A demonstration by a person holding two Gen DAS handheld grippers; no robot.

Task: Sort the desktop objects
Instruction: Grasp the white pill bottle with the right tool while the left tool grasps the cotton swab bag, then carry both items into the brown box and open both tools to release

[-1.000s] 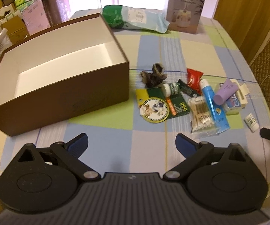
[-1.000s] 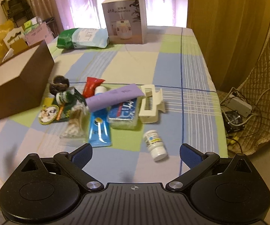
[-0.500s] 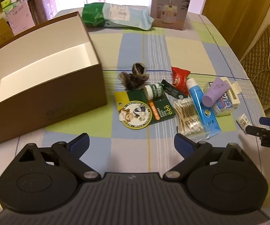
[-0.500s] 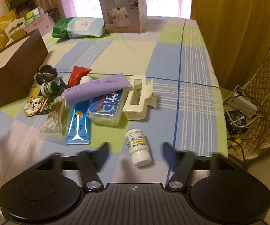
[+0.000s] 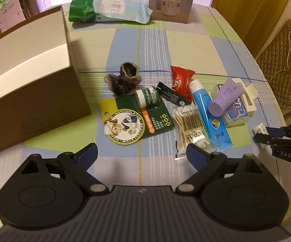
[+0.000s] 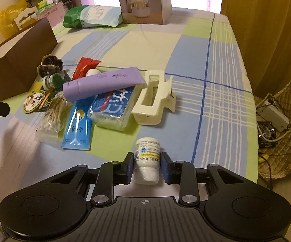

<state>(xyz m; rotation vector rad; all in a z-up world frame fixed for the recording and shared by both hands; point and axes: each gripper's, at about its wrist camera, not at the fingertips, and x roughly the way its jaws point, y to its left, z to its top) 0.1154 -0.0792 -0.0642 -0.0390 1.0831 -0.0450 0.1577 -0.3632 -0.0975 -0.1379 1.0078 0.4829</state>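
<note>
On the checked tablecloth, my right gripper (image 6: 147,161) is closing its jaws, and both pads touch the sides of a small white pill bottle (image 6: 147,149) lying between them. In the left wrist view that gripper (image 5: 266,135) and bottle (image 5: 259,129) show at the right edge. My left gripper (image 5: 141,151) hangs over the cloth in front of the pile; its wide jaws are closing slightly with nothing between them. The pile holds a green card (image 5: 133,119), cotton swabs (image 5: 189,129), a blue tube (image 5: 208,111) and a purple tube (image 5: 224,98). An open brown box (image 5: 34,100) stands left.
A white hair claw (image 6: 155,98) and a blue floss box (image 6: 113,104) lie just beyond the bottle. A humidifier carton (image 6: 145,0) and a green-white bag (image 5: 107,8) stand at the far end. A quilted chair (image 5: 282,60) and cables (image 6: 270,125) lie past the table's right edge.
My right gripper sank toward the white bottle and its jaws closed from wide open onto it. My left gripper came lower and nearer the pile, which now looks bigger.
</note>
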